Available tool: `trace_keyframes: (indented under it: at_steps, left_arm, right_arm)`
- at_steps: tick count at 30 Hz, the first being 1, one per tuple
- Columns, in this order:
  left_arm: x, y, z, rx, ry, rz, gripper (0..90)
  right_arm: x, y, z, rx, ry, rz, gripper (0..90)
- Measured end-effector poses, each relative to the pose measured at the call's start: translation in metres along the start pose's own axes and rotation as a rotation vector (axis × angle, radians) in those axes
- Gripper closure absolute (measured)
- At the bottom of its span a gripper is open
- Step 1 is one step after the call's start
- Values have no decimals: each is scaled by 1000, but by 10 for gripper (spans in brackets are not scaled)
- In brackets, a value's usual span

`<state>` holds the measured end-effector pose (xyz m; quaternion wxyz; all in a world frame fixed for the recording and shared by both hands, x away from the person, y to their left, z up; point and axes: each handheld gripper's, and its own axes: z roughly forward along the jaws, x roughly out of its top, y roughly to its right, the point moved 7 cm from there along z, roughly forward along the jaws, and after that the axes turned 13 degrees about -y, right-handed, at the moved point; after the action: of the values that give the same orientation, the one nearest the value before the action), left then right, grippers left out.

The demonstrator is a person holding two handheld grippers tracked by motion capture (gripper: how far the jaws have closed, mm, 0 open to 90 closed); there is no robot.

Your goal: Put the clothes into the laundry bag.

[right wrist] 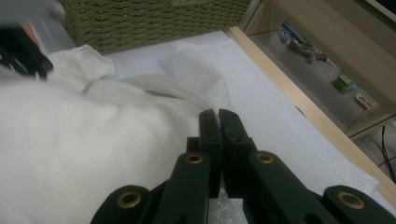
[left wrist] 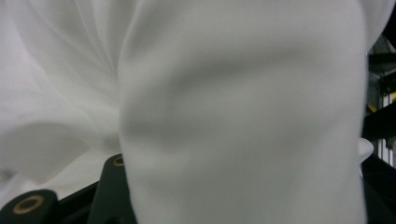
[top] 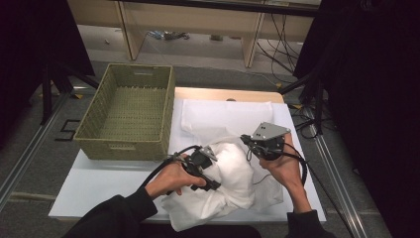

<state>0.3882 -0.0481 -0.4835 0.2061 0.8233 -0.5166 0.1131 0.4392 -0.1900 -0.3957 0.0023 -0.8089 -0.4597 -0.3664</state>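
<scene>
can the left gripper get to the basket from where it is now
Probably yes. The basket sits just ahead and to the left of the left gripper, open-topped and empty, with bare table between. The gripper is against the white cloth, though, which might drag along.

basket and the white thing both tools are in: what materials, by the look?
Basket: woven fibre, seagrass or paper cord perhaps, matte olive green; the coarse weave and slotted handles show it.

White garment: soft matte fabric, probably cotton knit; it bunches in rounded folds, no sheen. The left tool is buried in it; the right tool stands closed at its edge, pinching a fold as far as it shows.
</scene>
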Motion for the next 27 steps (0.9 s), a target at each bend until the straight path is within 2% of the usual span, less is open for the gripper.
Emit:
trace_keyframes:
  at_steps: [3,5,6,7,9,10,11,12,13,14,15,17,18,20,21,23,24,25,27]
  left_arm:
    - [5,-2,3,-10,0,-8,482]
    - [11,-4,-4,-14,25,-41,483]
    - [16,-9,-18,36,45,-42,484]
    - [16,-9,-18,36,45,-42,484]
    - [21,-15,-24,22,79,-84,483]
    - [22,-20,-23,23,77,-100,482]
    - [23,-26,-21,46,61,-101,482]
    - [23,-35,-17,86,39,-93,480]
    - [24,-38,-13,98,35,-103,477]
    - [27,-44,-4,74,18,-122,474]
    - [27,-44,-4,74,18,-122,472]
    - [31,-44,-3,60,33,-138,472]
    - [34,-45,-6,76,37,-133,478]
    - [40,-46,-13,129,90,-132,495]
    - [42,-47,-15,127,97,-123,498]
    - [46,-53,-10,105,109,-168,492]
    - [46,-66,3,124,86,-197,466]
    - [46,-66,3,124,86,-197,442]
    - [48,-72,14,124,86,-244,407]
  right_arm:
    - [1,1,-2,-3,9,-2,899]
    - [2,1,-6,-1,13,-1,899]
    - [2,1,-8,0,13,6,899]
    - [2,1,-8,0,13,6,899]
    - [4,0,-9,1,24,-2,899]
    - [7,-1,-11,-1,27,-3,899]
    - [7,-1,-11,-1,27,-3,899]
    - [8,-2,-11,-1,28,-11,899]
    - [9,-6,-10,9,21,-20,899]
    - [9,-8,-9,14,16,-26,899]
    - [9,-8,-9,14,16,-26,899]
    - [9,-10,-8,16,7,-26,899]
    - [9,-9,-7,14,16,-27,899]
    - [9,-8,-8,15,16,-33,899]
    - [9,-7,-8,16,20,-30,899]
    - [9,-6,-9,17,22,-10,899]
    - [8,-6,-8,14,17,-24,899]
    - [8,-6,-8,14,17,-24,899]
    - [7,-7,-6,14,8,-29,899]
